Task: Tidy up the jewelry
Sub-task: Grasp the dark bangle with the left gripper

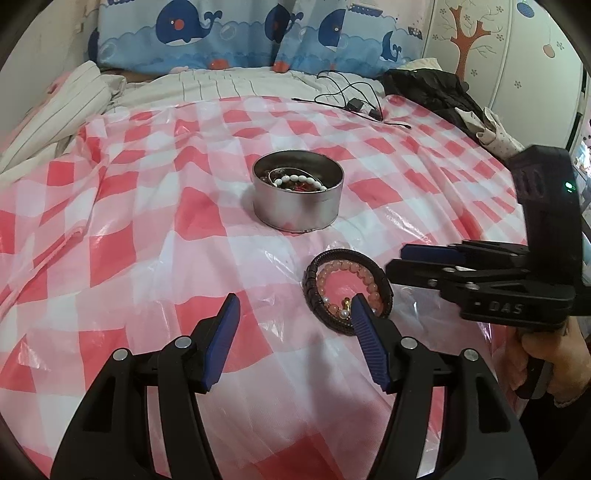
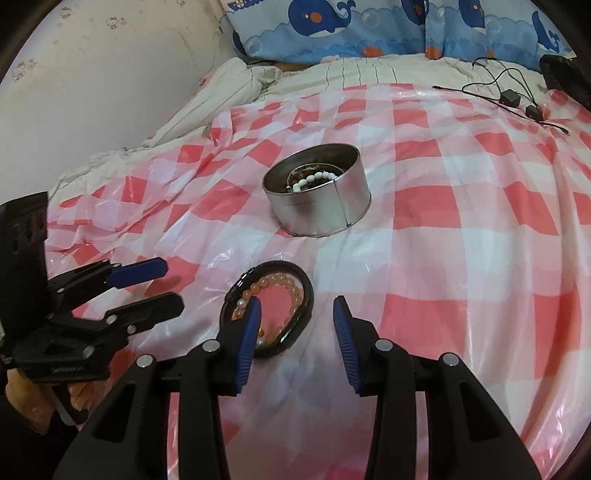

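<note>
Bed (image 1: 110, 92) is covered with a pink-and-white checked plastic sheet (image 1: 147, 240), crinkled toward its left edge. Clutter sits along the far edge only: one tangle of black cables with two small black adapters (image 1: 354, 105), one dark garment (image 1: 436, 92) at the far right corner, striped bedding bunched at the far left corner, whale-print pillows (image 1: 184, 33) behind.

Containers: one round metal tin (image 1: 297, 192), lid off, upright, mid-sheet. Inside you have a white bead bracelet (image 1: 299, 181) on top of darker pieces, some red; can't count those.

Loose on the sheet, near side of the tin and apart from it: two bracelets, nested. Black ribbed bracelet (image 1: 314, 280) is the outer ring; pink bead bracelet (image 1: 354, 269) lies inside it, with a couple of white pearls and a small gold piece at its near side.

Your left tongs (image 1: 291, 314) are released, nothing between the pads, right pad overlapping the near rim of the black bracelet in view; contact can't be told. Your right tongs (image 2: 295, 314) are also released, gap empty over bare sheet, left pad over the bracelets' near right side. In the left wrist view the right tongs come in from the right edge, tips just beside the black bracelet. One hand (image 1: 546, 362) is visible on that handle.
</note>
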Demonstrator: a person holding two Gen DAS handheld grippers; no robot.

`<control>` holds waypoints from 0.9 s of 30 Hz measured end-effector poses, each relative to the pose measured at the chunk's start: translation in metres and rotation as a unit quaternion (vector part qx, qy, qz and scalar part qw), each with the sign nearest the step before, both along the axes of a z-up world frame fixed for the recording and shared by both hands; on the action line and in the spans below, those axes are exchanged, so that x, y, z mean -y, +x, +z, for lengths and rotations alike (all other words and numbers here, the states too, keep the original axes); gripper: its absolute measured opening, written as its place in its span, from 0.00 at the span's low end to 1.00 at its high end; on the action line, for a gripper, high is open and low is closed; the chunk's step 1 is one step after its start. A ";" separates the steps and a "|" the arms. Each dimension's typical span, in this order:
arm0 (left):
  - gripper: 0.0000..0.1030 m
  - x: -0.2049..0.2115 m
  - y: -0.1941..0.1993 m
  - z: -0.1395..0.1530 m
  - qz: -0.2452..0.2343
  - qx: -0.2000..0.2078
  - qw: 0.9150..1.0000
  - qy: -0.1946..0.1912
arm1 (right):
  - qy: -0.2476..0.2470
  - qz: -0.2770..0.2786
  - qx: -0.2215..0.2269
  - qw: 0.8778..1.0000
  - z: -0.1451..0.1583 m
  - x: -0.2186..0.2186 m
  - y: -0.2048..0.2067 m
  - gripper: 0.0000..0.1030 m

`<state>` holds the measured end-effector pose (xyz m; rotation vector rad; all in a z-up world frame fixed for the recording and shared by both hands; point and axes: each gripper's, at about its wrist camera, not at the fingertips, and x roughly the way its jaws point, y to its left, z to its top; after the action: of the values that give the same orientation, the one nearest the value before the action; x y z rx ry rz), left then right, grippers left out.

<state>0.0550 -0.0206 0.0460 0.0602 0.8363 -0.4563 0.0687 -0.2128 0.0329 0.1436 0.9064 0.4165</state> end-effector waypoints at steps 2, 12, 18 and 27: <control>0.58 0.000 0.000 0.000 0.002 0.002 1.000 0.005 | -0.009 0.003 -0.007 1.000 -0.004 -0.005 0.005 0.38; 0.60 0.026 0.020 0.002 -0.020 0.033 0.998 0.049 | 0.017 -0.046 -0.003 0.999 -0.008 0.014 0.012 0.35; 0.40 0.043 0.038 -0.015 -0.019 0.015 0.996 0.088 | 0.056 -0.066 -0.016 0.996 -0.012 0.031 0.015 0.41; 0.32 0.058 0.033 -0.034 -0.044 0.024 0.987 0.155 | 0.067 -0.067 -0.019 0.995 -0.013 0.034 0.015 0.46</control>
<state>0.0879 -0.0784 0.0117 0.3958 0.8549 -0.4031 0.0841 -0.2464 0.0200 0.3344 0.9010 0.3494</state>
